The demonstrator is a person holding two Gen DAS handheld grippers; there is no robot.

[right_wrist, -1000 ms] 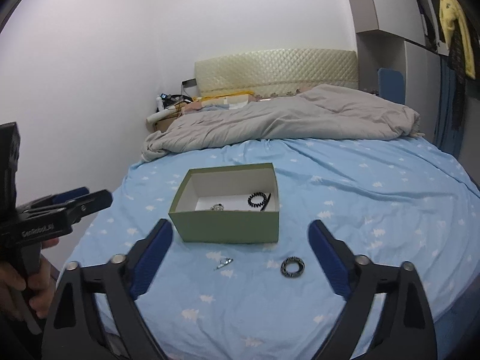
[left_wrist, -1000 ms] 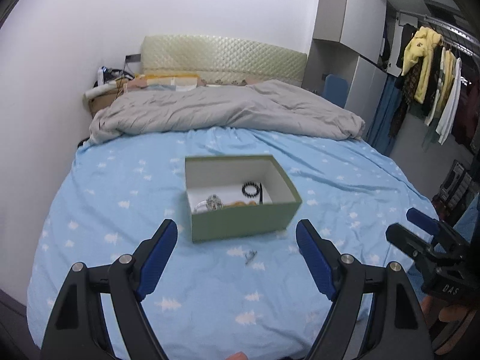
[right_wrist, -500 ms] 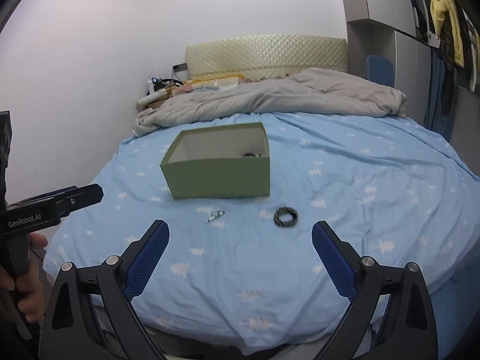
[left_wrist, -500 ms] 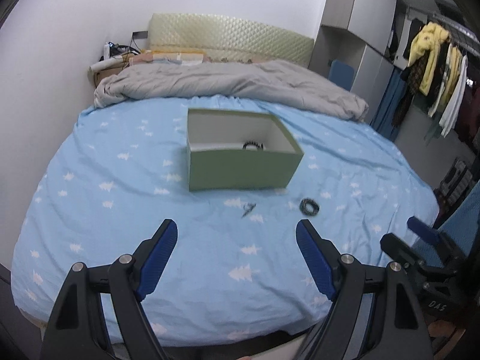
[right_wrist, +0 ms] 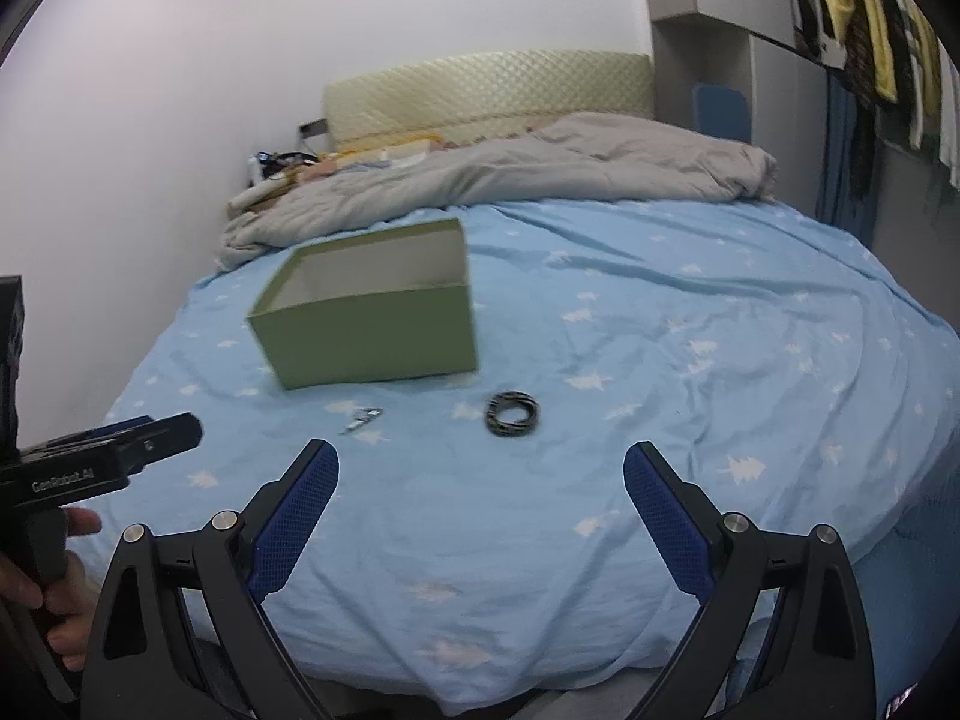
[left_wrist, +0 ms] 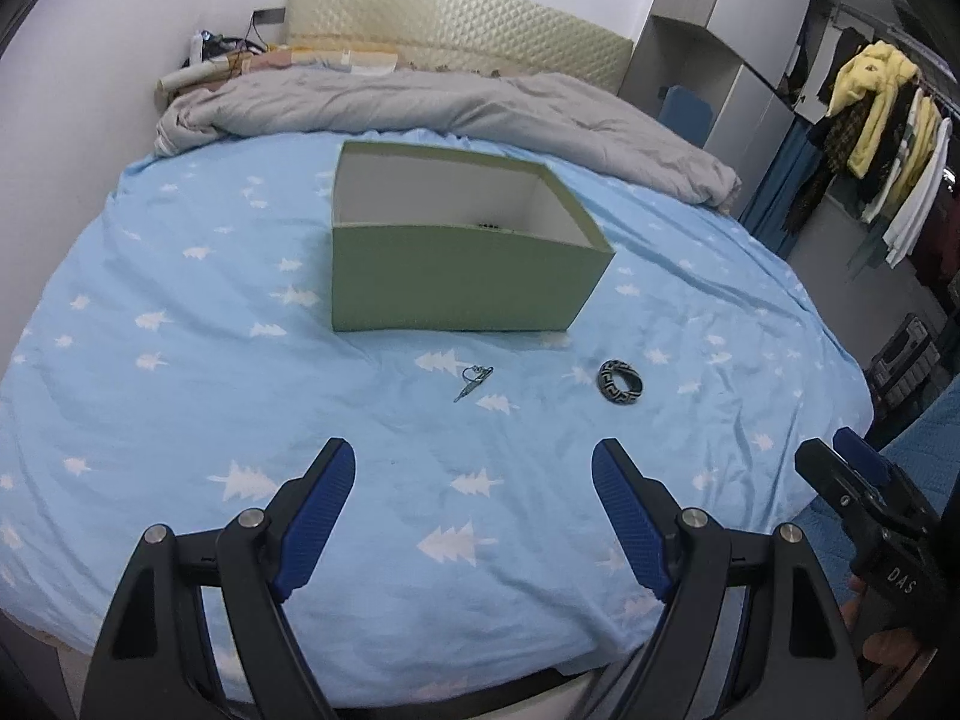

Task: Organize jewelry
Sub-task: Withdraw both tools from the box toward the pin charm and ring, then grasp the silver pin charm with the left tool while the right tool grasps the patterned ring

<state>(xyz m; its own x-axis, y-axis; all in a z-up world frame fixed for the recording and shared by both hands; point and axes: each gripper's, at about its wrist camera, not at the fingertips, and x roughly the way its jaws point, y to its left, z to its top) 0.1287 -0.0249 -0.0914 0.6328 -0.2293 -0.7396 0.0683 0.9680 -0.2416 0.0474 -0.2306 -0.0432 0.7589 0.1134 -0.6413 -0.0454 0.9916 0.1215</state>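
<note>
An open green box (left_wrist: 456, 276) stands on the blue bed sheet; it also shows in the right wrist view (right_wrist: 372, 324). A dark patterned bangle (left_wrist: 621, 382) lies on the sheet in front of the box's right corner; the right wrist view shows it too (right_wrist: 512, 414). A small silver trinket (left_wrist: 473, 383) lies left of it, also in the right wrist view (right_wrist: 361, 419). My left gripper (left_wrist: 473, 483) is open and empty, near the bed's front edge. My right gripper (right_wrist: 480, 492) is open and empty, short of the bangle.
A grey duvet (left_wrist: 420, 108) is bunched at the head of the bed before a padded headboard (left_wrist: 456, 30). Clothes hang on a rail at the right (left_wrist: 876, 120). A wall runs along the bed's left side.
Both grippers have dropped lower and pulled back toward the bed's front edge. The box's contents are now nearly hidden behind its front wall. Both stay open.
</note>
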